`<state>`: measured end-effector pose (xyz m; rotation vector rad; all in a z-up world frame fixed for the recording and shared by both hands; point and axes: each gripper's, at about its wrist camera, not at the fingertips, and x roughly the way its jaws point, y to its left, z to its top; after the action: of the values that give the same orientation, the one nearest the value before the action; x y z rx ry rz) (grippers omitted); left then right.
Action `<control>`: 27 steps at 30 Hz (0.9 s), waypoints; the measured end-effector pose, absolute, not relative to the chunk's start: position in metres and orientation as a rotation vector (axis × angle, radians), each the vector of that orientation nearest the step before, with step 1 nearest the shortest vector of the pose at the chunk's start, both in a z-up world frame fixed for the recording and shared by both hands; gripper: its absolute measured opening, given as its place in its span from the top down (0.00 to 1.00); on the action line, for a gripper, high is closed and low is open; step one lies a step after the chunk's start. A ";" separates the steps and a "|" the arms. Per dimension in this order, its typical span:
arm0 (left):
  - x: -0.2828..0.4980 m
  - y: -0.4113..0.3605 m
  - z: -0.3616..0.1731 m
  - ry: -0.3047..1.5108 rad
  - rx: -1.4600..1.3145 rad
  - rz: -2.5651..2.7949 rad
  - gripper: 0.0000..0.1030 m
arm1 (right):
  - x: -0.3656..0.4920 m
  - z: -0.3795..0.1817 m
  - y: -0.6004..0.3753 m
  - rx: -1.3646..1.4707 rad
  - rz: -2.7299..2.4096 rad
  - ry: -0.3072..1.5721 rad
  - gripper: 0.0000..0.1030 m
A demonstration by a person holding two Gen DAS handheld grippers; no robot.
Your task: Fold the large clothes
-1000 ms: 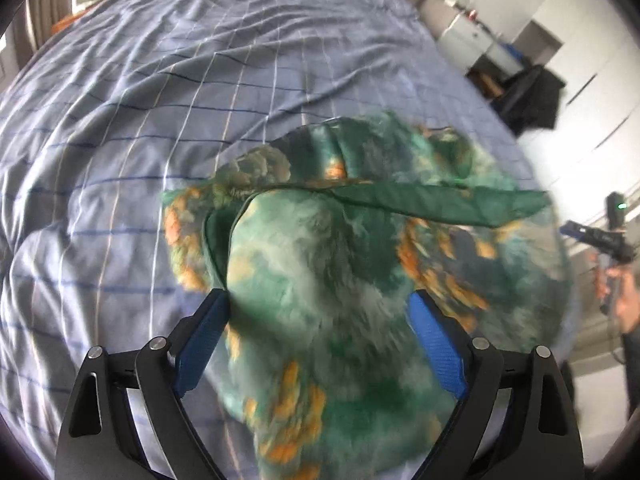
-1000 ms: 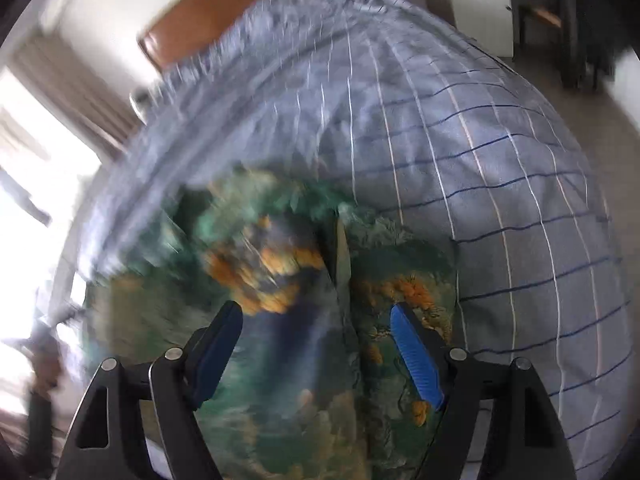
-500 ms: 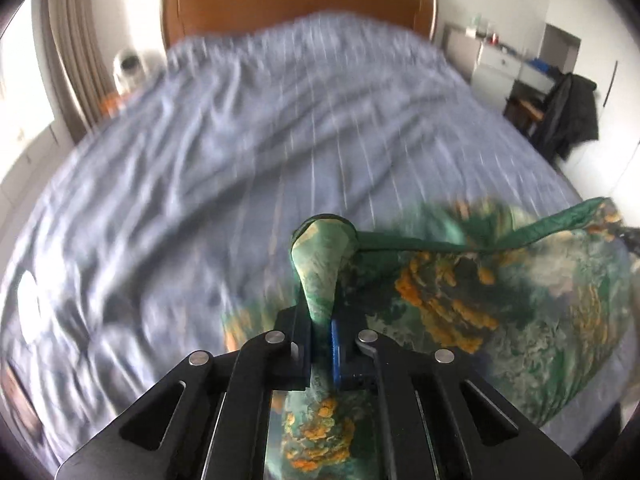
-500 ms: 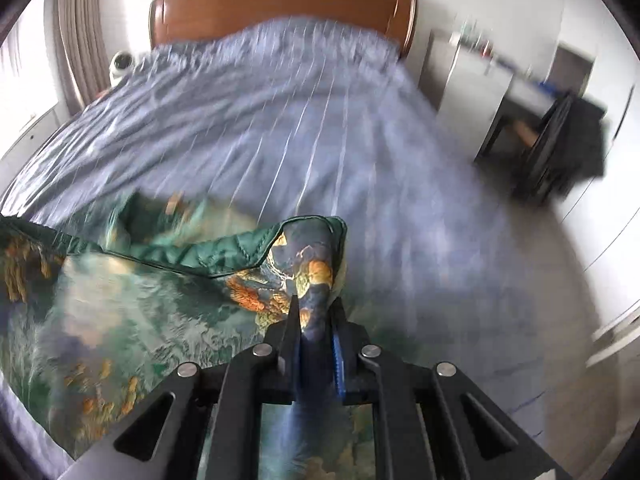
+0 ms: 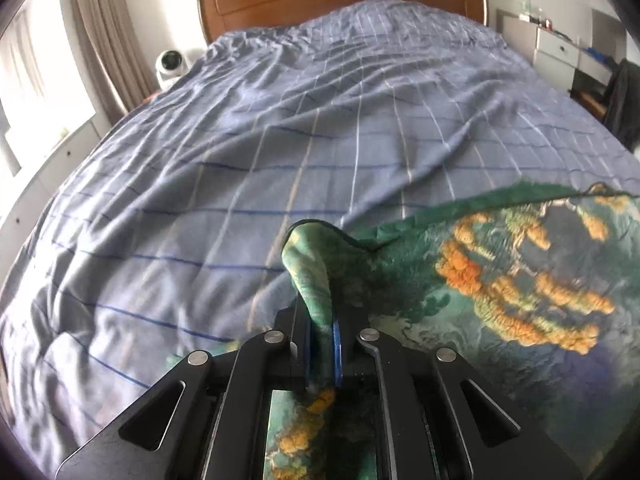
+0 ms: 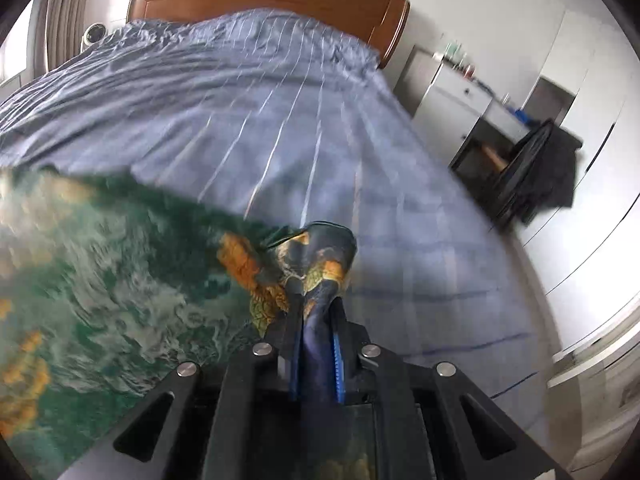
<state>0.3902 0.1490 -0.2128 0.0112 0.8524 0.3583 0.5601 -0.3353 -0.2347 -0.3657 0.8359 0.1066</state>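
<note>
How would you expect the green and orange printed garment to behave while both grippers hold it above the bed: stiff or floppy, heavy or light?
Probably floppy: the garment bunches into a soft fold above the left gripper and drapes away in a sagging edge. Likely light, since the right gripper holds it by only a narrow pinch. It may swing, given its blurred look over the bedspread.

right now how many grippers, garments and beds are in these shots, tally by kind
grippers: 2, left gripper and right gripper, each shut on the garment
garments: 1, green and orange printed garment
beds: 1, bed with blue checked cover
total: 4
</note>
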 end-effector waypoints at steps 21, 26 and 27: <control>0.394 0.142 -0.221 0.853 0.037 0.391 0.79 | 0.573 -0.259 -0.345 -0.190 0.170 0.863 0.79; 0.385 0.146 -0.191 0.847 0.020 0.379 0.24 | 0.577 -0.223 -0.384 -0.010 0.182 0.891 0.48; 0.377 0.148 -0.183 0.826 -0.011 0.357 0.22 | 0.573 -0.212 -0.388 -0.003 0.181 0.875 0.48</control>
<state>0.3769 0.1477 -0.1828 -0.0108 0.8259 0.3571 0.5735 -0.3883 -0.2118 -0.0029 0.8749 0.1811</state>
